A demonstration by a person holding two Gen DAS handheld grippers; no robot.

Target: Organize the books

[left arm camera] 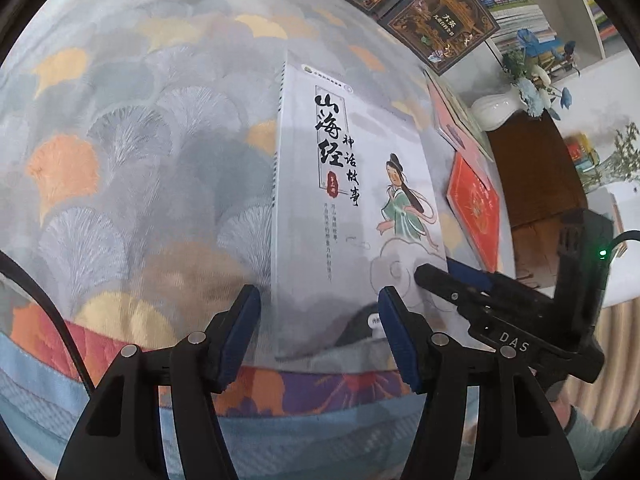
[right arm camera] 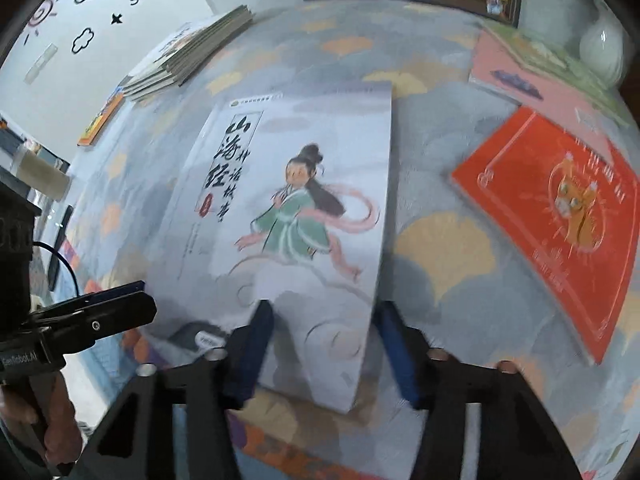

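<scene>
Our right gripper (right arm camera: 320, 344) straddles the near right corner of the pale grey paperback with the green-robed figure (right arm camera: 304, 216), pads apart astride its edge, not visibly pressing. Beside that book, our left gripper (left arm camera: 316, 332) sits half-open over its near edge, empty, probably to steady it.

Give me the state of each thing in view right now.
left tongs: open, straddling the white book's left edge.
right tongs: open, straddling its right edge.
white book: closed, cover up.
red book: closed, flat on the cloth.
book stack: piled flat.
vase: upright, holding flowers.
</scene>
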